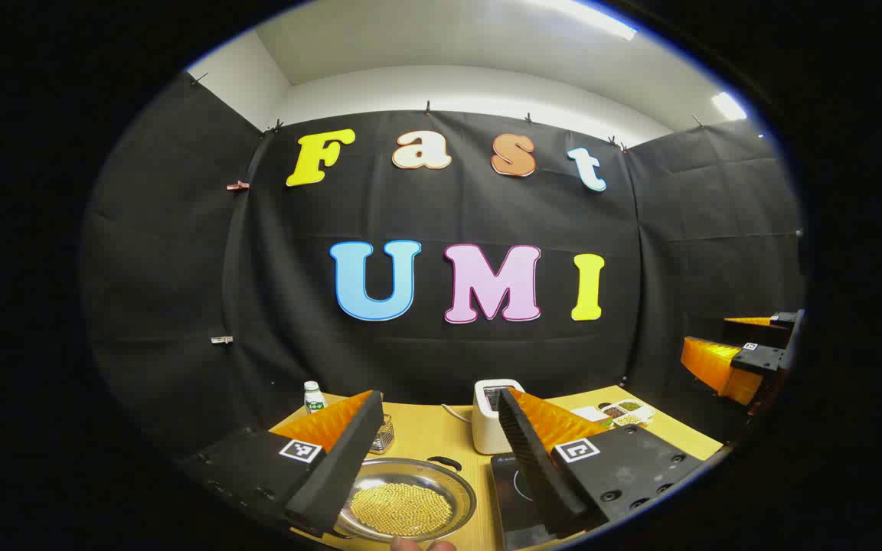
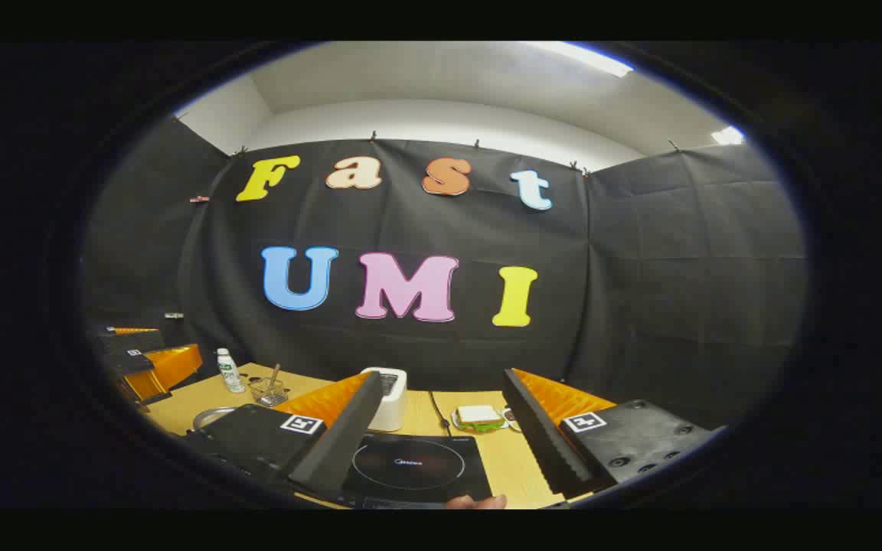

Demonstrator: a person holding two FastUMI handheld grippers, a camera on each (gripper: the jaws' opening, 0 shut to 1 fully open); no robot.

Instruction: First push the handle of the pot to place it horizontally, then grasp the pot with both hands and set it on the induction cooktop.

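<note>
Pot [image 1: 409,499]: shallow metal pan holding yellow grains, on the table [image 1: 429,432] just left of the cooktop, apart from it; in the left gripper view it lies between and below that gripper's fingers, untouched. In the right gripper view a bit of its rim shows at the left behind that gripper's left finger.
Pot handle [image 1: 445,462]: dark loop on the far rim, pointing toward the toaster.
Cooktop [image 2: 410,467]: flat black slab with a ring mark, bare on top, at the table's near edge; in the right gripper view it lies between that gripper's fingers.
Left gripper [image 1: 433,459]: held above the near table edge, jaws spread wide, gripping nothing.
Right gripper [image 2: 445,440]: held above the cooktop, jaws spread wide, gripping nothing; seen from the left gripper view it hangs at the far right, off the table.
Toaster [image 1: 491,417]: white, behind the gap between pot and cooktop, cord trailing on the table.
Bottle [image 1: 313,397]: small, white, at the far left edge.
Wire basket [image 2: 267,391]: beside the bottle, a stick standing in it.
Sandwich [image 2: 479,415]: on a plate right of the toaster, behind the cooktop.
Tray [image 1: 622,412]: compartments of grains, far right corner.
Fingertip [image 2: 479,502]: at the bottom edge, before the cooktop.
</note>
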